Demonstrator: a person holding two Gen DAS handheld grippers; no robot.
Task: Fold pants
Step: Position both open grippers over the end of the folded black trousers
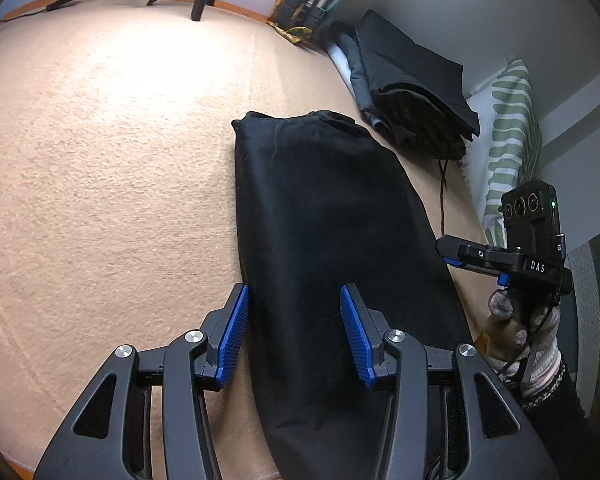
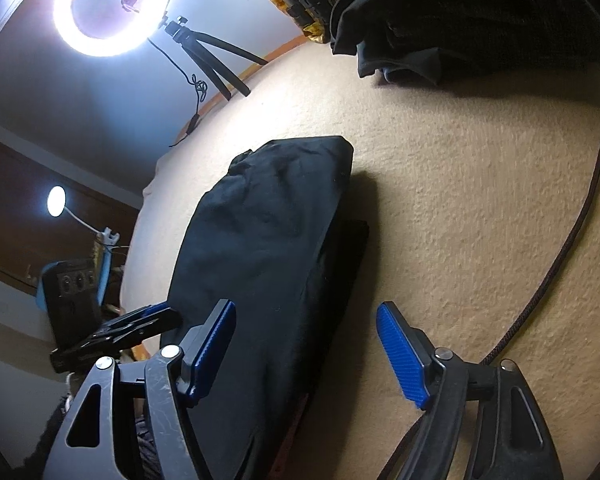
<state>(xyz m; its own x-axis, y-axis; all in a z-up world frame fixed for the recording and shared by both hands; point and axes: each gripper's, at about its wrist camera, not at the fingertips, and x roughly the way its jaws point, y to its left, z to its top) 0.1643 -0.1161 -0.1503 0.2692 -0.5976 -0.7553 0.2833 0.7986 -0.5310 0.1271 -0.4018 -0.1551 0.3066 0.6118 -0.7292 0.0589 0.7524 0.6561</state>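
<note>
Black pants [image 1: 324,240] lie folded lengthwise into a long narrow strip on the beige carpet [image 1: 112,160]. My left gripper [image 1: 296,308] is open, its blue pads on either side of the strip's near end, holding nothing. In the right wrist view the pants [image 2: 260,248] run away from me. My right gripper [image 2: 306,320] is open and empty above the strip's near end. The right gripper also shows in the left wrist view [image 1: 444,250], at the strip's right edge. The left gripper shows in the right wrist view [image 2: 168,312] at the strip's left edge.
A stack of dark folded clothes [image 1: 412,92] sits by the wall at the far right, beside a green striped pillow [image 1: 508,136]. A ring light [image 2: 100,8] on a small tripod [image 2: 212,60] stands at the carpet's far edge. A dark cable [image 2: 572,240] curves along the right.
</note>
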